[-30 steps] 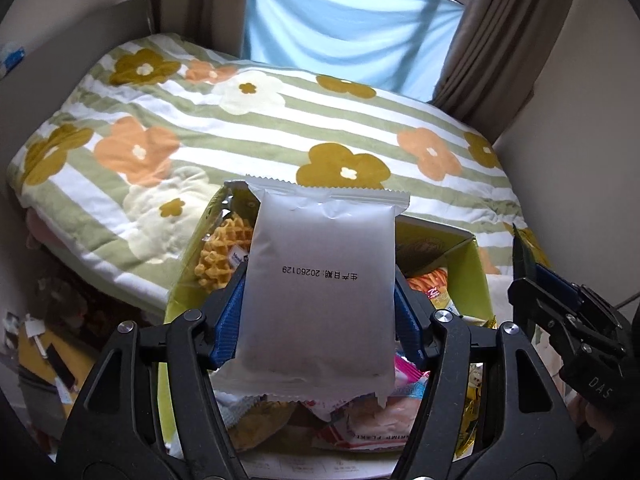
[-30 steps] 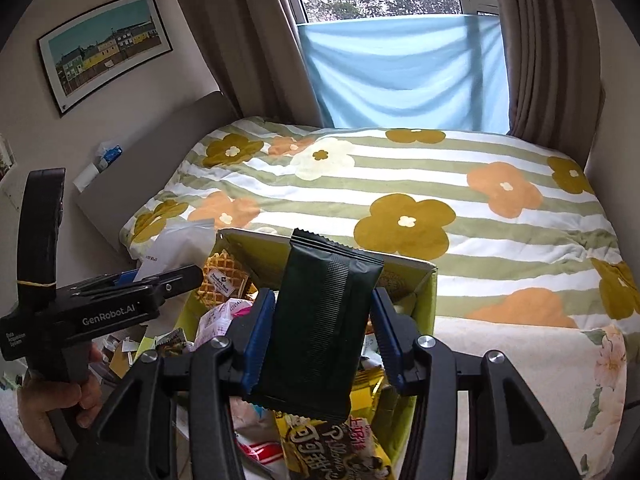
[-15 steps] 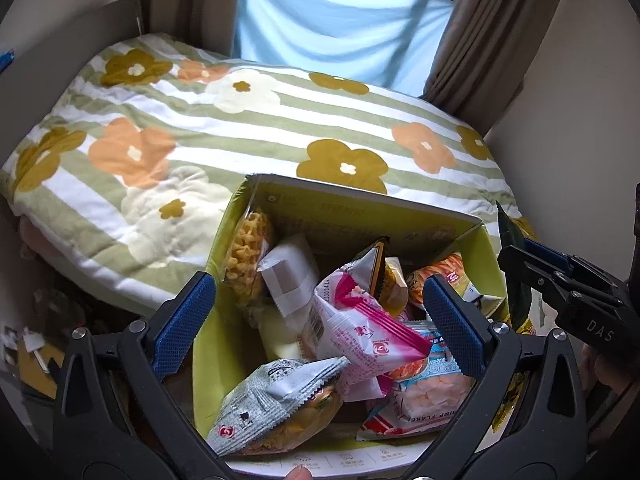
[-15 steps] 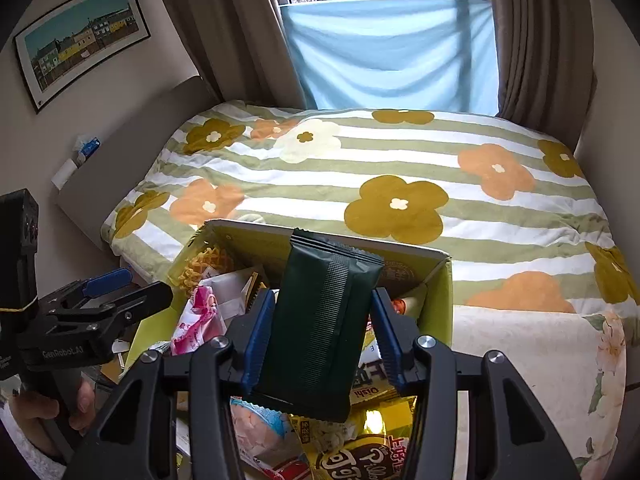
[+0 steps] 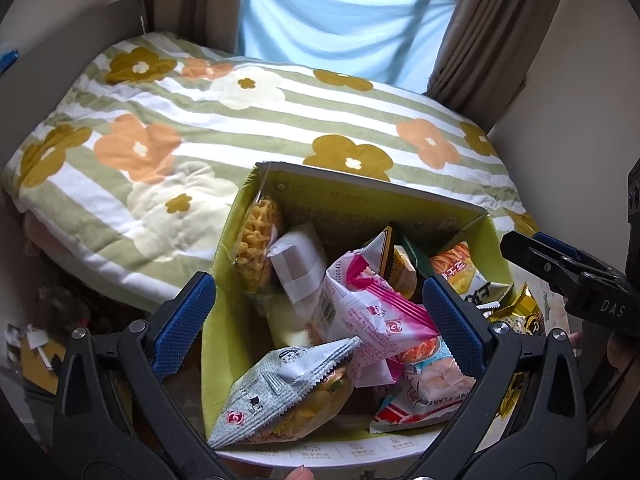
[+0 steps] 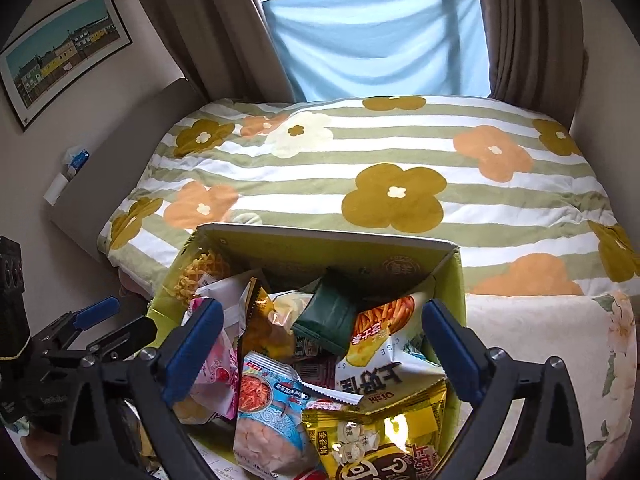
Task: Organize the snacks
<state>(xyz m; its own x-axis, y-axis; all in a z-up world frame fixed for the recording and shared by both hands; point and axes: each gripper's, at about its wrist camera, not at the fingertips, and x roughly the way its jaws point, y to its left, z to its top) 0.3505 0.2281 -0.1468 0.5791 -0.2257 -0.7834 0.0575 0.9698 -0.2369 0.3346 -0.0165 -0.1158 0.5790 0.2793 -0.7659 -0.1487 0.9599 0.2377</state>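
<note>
Both grippers hover over the open yellow-green cardboard box (image 5: 224, 288) that sits at the foot of the bed with the green-striped flower-print quilt (image 5: 200, 128). The left gripper (image 5: 316, 316) has its jaws spread wide, blue pads far apart, with nothing between them; below it the box is crammed with snack packs. A clear bag of golden waffle-shaped crackers (image 5: 256, 248) leans against the left wall of the box, and just beside it lies a white frosted plastic packet (image 5: 298, 268), tilted. A pink-and-white wrapper (image 5: 368, 308) lies across the middle, and a silver foil snack bag (image 5: 280, 392) rests at the near edge, touching the pink one. The right gripper (image 6: 322, 346) is opened wide too, gripping nothing. Beyond its pads a dark green ridged foil packet (image 6: 332, 316) lies inside the box near the far wall, tipped on its side among the other packs, touching a yellow bag printed with orange fries (image 6: 384, 332). Closer in, a light-blue shrimp-chip bag (image 6: 268, 420) and a shiny gold bag (image 6: 380, 436) fill the near end. In the right wrist view the left gripper shows at the left edge, beside the box. A pale blue cloth (image 6: 380, 40) hangs over the window behind the bed, brown curtains (image 6: 528, 28) on both sides, and a framed picture of colourful houses (image 6: 60, 52) hangs on the left wall.
</note>
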